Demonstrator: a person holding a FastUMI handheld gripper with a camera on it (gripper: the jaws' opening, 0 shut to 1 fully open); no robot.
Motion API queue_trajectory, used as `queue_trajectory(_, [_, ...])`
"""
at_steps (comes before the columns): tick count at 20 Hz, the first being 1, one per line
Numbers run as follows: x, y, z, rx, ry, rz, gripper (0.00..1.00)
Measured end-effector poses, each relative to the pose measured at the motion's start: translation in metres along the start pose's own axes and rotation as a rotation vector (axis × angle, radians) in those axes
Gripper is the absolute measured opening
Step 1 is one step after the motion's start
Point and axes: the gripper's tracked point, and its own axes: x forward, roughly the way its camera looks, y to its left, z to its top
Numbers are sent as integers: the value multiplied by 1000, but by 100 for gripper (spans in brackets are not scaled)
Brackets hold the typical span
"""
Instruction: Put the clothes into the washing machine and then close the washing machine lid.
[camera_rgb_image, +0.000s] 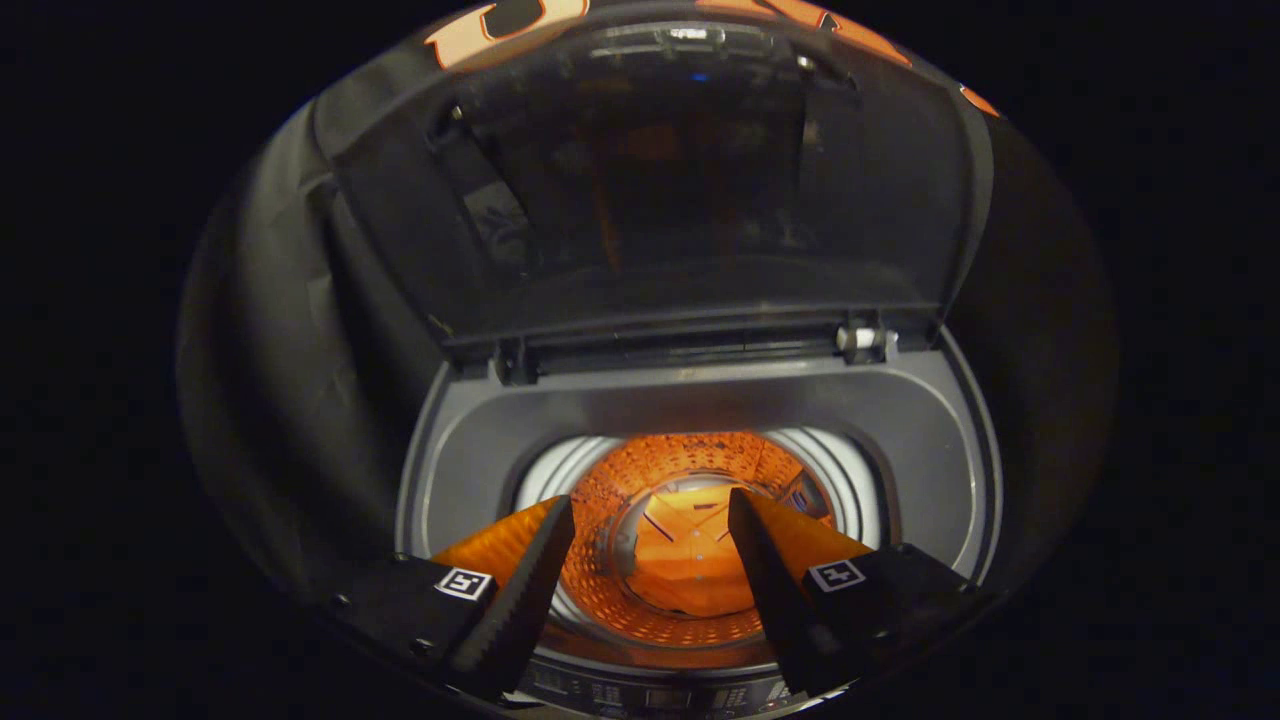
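I look down into a top-loading washing machine (930, 420) with a grey top rim. Its dark see-through lid (660, 180) stands raised at the back, hinged behind the opening. An orange garment (690, 565) lies at the bottom of the perforated drum (690, 455), which glows orange around it. My gripper (650, 505) hovers above the drum mouth, open, with nothing between its fingers. The garment lies far below and between the fingers.
The machine's control panel (660, 695) runs along the front edge just under the fingers. A white hinge piece (862, 338) sits at the lid's back right. Black cloth wall surrounds the machine on both sides.
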Motion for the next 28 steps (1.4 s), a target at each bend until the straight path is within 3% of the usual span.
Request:
queue_trajectory(9, [-114,31,103,14,-280,77,99])
queue_trajectory(16, [-187,26,172,-7,-472,69,99])
queue_trajectory(21, [-200,26,228,-31,-548,57,98])
queue_trajectory(28, [-167,34,296,-143,-584,15,98])
